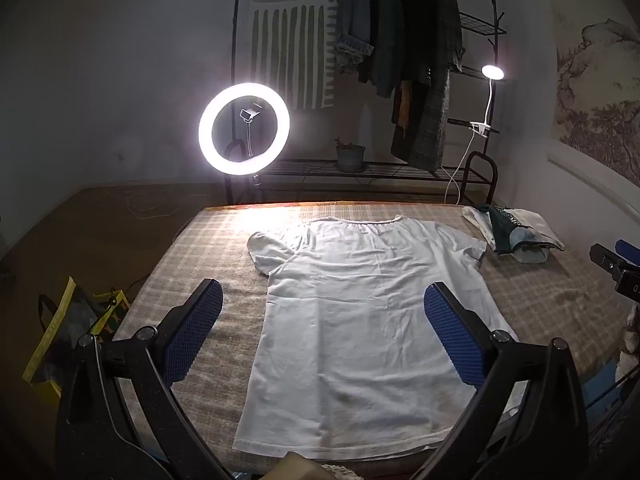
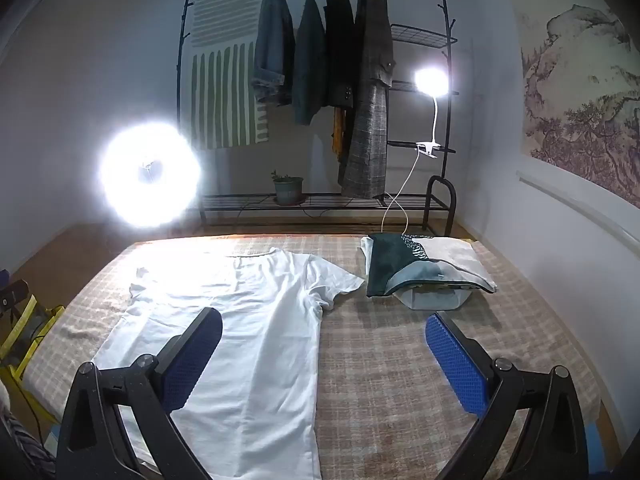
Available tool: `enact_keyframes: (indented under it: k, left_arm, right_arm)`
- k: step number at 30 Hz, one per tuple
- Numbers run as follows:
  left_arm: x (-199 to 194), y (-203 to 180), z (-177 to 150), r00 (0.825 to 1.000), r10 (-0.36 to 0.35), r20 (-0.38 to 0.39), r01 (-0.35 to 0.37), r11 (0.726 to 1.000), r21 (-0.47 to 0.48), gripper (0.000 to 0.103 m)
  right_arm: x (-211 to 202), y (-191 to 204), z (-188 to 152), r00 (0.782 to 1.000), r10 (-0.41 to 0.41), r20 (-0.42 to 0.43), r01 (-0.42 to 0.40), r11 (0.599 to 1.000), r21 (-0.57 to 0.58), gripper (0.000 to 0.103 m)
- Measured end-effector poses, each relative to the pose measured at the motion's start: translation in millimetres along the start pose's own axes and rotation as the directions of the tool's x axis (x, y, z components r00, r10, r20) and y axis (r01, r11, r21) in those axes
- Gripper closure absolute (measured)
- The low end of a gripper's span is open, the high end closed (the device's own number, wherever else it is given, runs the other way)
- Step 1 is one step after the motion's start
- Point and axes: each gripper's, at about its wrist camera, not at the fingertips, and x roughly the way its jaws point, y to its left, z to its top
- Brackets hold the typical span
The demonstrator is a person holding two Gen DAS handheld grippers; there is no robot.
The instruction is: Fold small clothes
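White cotton is what you have spread in front of you: a T-shirt (image 1: 360, 300) lies flat on the plaid-covered surface (image 1: 192, 248), collar toward the far edge, both short sleeves out to the sides, hem nearest you. Your left hand-held gripper (image 1: 322, 312) hovers over the shirt's lower half with its blue-padded fingers (image 1: 200, 328) spread wide and nothing between them. Your right hand-held gripper (image 2: 324, 344) is likewise spread wide and holding nothing, hanging above the shirt's right side seam and the bare plaid beside it.

Off the shirt's right sleeve, near but not touching, a small stack of folded clothes (image 2: 424, 268) sits on the same surface, dark green and pale pieces on top.

As for containers: a yellow-trimmed bag (image 1: 68, 328) stands on the floor left of the surface; you cannot tell what is inside it. A potted plant (image 2: 288, 188) rests on the bottom shelf of the clothes rack (image 2: 444, 20).
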Motion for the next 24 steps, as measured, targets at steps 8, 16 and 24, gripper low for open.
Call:
enact_keyframes:
  k: [8,16,24]
  left_arm:
    - [-1,0,3,1.0,0.006,0.001,-0.006,1.0,-0.007,0.0]
    - [-5,-3,11,1.0,0.01,0.012,-0.01,1.0,0.003,0.0]
    - [-6,-5,10,1.0,0.011,0.015,-0.011,1.0,0.004,0.001]
  right_arm:
    - [-1,1,0,1.0,-0.005,0.003,0.005,1.0,-0.004,0.0]
    - [0,4,-2,1.0,-0.005,0.0,0.005,1.0,0.0,0.0]
    - [0,1,1,1.0,-0.004,0.0,0.004,1.0,0.003,0.0]
